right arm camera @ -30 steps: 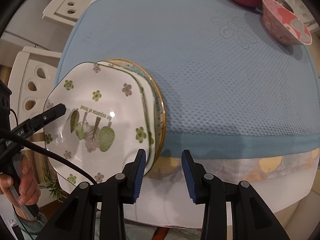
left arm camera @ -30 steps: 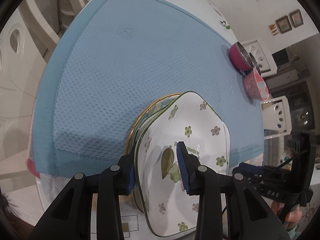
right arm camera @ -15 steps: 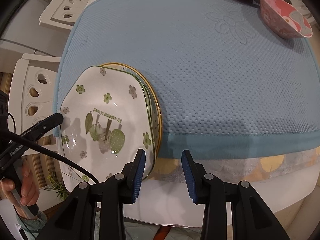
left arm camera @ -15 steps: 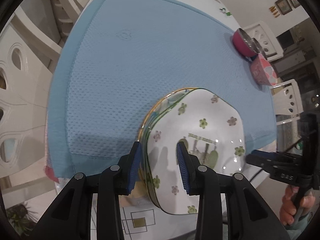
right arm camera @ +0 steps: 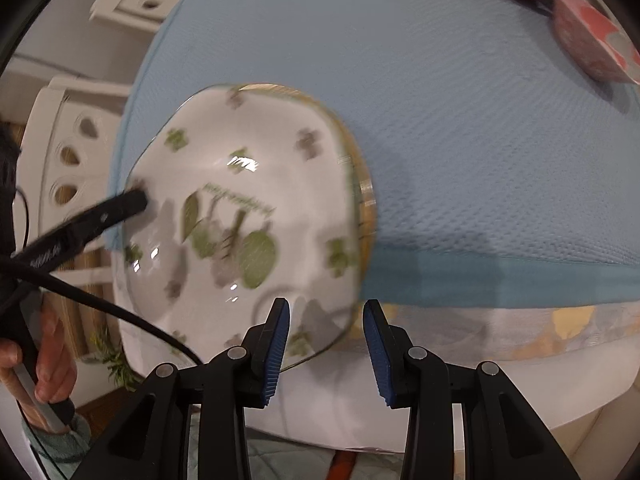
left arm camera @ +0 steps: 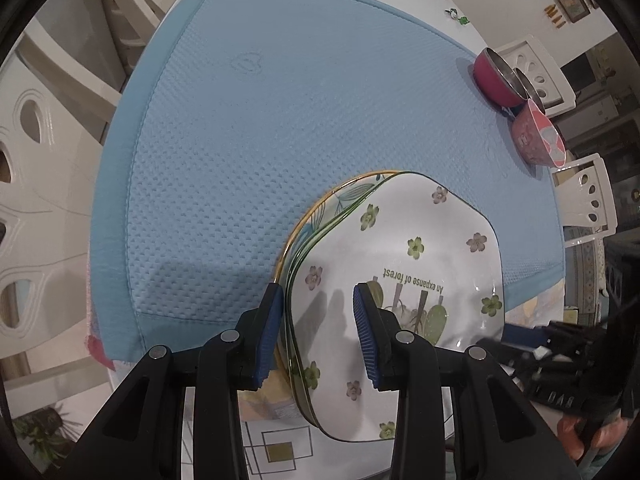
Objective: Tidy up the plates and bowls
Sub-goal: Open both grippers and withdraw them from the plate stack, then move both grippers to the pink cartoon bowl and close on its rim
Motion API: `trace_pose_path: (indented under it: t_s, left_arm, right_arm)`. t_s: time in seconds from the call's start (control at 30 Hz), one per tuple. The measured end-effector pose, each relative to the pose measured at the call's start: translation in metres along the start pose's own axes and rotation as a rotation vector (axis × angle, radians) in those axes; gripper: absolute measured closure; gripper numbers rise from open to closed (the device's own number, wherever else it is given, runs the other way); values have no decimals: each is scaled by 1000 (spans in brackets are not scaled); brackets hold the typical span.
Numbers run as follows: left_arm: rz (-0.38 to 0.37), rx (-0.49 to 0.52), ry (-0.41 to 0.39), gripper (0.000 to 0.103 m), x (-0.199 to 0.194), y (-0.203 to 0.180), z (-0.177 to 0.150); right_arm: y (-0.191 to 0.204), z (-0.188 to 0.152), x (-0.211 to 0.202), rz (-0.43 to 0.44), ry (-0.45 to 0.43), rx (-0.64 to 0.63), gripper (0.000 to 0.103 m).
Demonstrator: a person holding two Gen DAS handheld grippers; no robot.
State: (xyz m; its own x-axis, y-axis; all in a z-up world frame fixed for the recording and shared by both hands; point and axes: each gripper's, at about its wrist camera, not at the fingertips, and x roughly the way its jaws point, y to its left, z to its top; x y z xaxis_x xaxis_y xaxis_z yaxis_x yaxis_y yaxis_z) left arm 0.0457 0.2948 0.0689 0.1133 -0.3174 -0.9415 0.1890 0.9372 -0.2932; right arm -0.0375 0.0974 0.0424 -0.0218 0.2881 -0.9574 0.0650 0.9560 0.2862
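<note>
Straddling the near rim of the plate stack [left arm camera: 396,264], your left gripper [left arm camera: 316,332] pinches it with narrow jaws; the right gripper [right arm camera: 326,346] is opening around the opposite rim, unpressed. The stack overhangs the blue mat [left arm camera: 248,128]; the topmost plate could slide off.

Flowered white plate [left arm camera: 404,256] tops stack (overhanging mat edge); bowls [left arm camera: 520,100] far.

A blue textured mat [left arm camera: 280,128] covers most of the desk [right arm camera: 460,364]. On the mat, a stack of plates [left arm camera: 400,248] overhangs the near edge; a red bowl [left arm camera: 494,80] and a pink bowl [left arm camera: 538,138] sit at the far right.
</note>
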Motion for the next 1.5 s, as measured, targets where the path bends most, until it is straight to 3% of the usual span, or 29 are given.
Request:
trace_pose_path:
  t_s: [0.07,0.13,0.27,0.4,0.53,0.6,0.63,0.77,0.83,0.97,1.07,1.17,1.5]
  left_arm:
    - [1,3,-4,71,-4,-1,1]
    - [15,11,-12,71,-6,-3,5]
    - [33,51,-49,71,-12,-14,15]
    - [36,93,-94,71,-19,-42,28]
    - [-13,169,-127,71,-23,-94,42]
    - [-40,199,-129,71,-20,-119,48]
    - [-54,227,-121,71,-16,-139,53]
    - [-9,307,-130,68,-2,-203,65]
    - [-27,317,-117,68,8,-230,73]
    - [-86,271,-129,65,32,-274,103]
    - [-118,182,-156,65,58,-296,129]
    - [-194,85,-154,65,87,-312,149]
    - [-109,-42,-126,65,148,-337,178]
  right_arm:
    - [7,-2,0,-35,6,-38,64]
    - [3,-2,-4,-15,6,-33,64]
    - [-23,-7,-27,-36,-61,12,64]
    - [-62,-8,-52,16,-133,104,63]
    - [-113,-1,-81,66,-225,214,60]
    - [-146,0,-97,107,-284,287,50]
    - [-161,1,-105,121,-316,321,50]
    - [-220,8,-135,86,-373,369,50]
    - [-251,13,-149,64,-397,381,50]
    - [-292,27,-164,50,-437,401,50]
    - [-314,49,-168,44,-466,389,50]
    - [-334,72,-169,52,-479,353,50]
    - [-368,150,-135,66,-427,251,50]
